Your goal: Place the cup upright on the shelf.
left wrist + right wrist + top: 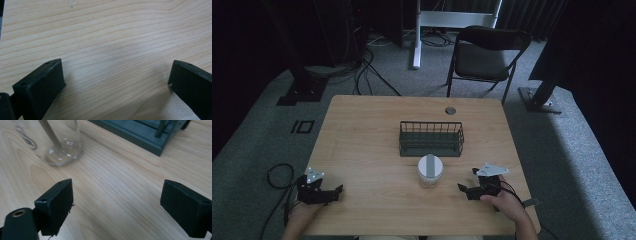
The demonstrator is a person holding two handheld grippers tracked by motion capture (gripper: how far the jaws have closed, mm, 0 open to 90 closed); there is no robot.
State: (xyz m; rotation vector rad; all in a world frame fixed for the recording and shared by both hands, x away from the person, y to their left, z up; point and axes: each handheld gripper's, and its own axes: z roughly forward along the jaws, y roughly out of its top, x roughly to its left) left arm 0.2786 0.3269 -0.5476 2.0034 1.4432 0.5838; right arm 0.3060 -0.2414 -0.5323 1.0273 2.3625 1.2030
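1. Jar (pixel 430 170) stands on the counter (pixel 362 150), ahead and to the left of the right gripper (pixel 467 183), just before the basket (pixel 431 138); untouched.
2. Right gripper spread wide, empty, near the jar.
3. Left gripper (pixel 337 192) wide too, empty, well apart.
4. Judged: nothing done; grasp and move all remain.

A light wooden table (pixel 362 130) with a clear grain stands on grey carpet. Near its far edge a round cable grommet (pixel 450 110) is set into the top. At the middle lies a dark wire basket (pixel 431 138), long side facing the person. Just in front of it stands a clear glass jar (pixel 430 171) with a pale lid crossed by a grey band. Both grippers, the left gripper (pixel 332 192) and the right gripper (pixel 468 186), rest at the near corners.
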